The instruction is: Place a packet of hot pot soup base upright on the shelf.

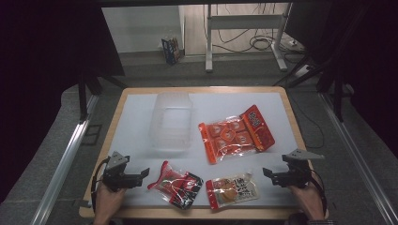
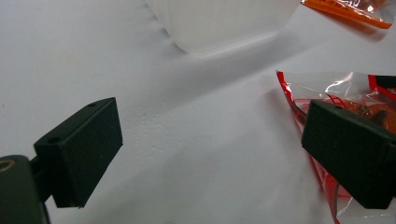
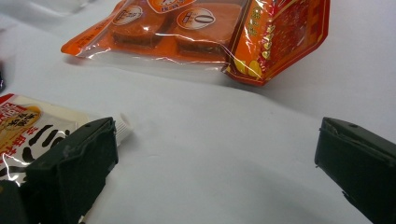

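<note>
Working from the left, the left gripper (image 1: 141, 175) rests at the near left of the white table (image 1: 136, 117), held in the person's left hand (image 1: 109, 200), its jaws wide apart with nothing between them; the left gripper view shows bare table in the gap. Just to its right lies the red packet (image 1: 176, 183), the nearest item to those jaws, flat on the table at the near edge and not touched. Its long axis runs diagonally, from a narrow end at the near left gripper side up-left to a wider end down-right. Far of it stands the clear tub (image 1: 171, 123), open side up, long axis near to far. Right of the red packet lies the pale packet (image 1: 233, 189), long axis roughly left to right, and beyond it the large orange pack (image 1: 236, 134), lying on a slant. At the near right, the right gripper (image 1: 268, 174) is likewise wide open and empty, pointing left toward the pale packet but apart from it. Judged step: taking up the red packet. To do it well, the left gripper should straddle the narrow end across the short width, close on the sealed film edge rather than the bulky contents, and lift cleanly before carrying.
</note>
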The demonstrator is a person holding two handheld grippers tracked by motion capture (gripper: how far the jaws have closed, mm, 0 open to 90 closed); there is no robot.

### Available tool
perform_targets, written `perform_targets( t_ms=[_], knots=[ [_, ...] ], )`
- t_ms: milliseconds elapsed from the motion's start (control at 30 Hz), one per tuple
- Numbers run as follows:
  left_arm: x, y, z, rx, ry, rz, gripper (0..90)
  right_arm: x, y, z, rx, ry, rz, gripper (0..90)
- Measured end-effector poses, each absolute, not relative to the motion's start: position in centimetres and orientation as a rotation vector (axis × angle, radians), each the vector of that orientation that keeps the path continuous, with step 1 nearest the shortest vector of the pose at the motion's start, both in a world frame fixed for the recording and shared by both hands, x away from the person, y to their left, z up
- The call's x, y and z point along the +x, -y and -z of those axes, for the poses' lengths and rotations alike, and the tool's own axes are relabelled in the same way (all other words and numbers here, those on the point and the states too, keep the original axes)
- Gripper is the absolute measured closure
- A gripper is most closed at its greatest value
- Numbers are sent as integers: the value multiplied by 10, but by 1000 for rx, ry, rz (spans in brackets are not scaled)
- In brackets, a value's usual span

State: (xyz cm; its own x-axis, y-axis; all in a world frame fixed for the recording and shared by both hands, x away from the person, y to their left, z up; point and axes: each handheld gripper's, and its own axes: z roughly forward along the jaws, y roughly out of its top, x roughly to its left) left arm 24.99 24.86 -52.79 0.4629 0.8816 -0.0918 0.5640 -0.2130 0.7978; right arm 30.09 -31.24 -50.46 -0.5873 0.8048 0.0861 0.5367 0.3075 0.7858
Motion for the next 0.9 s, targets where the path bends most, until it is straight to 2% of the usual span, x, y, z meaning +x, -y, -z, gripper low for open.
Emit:
perform_targets(
  t_ms=[433,900],
  knots=[
    [251,-251,531,1892,-1200,-465,37,302,309,502,1190,-2237,-1148,0],
    [254,-253,534,1882,-1194,-416,39,319,316,500,1238,-2199,-1128,0]
  ],
)
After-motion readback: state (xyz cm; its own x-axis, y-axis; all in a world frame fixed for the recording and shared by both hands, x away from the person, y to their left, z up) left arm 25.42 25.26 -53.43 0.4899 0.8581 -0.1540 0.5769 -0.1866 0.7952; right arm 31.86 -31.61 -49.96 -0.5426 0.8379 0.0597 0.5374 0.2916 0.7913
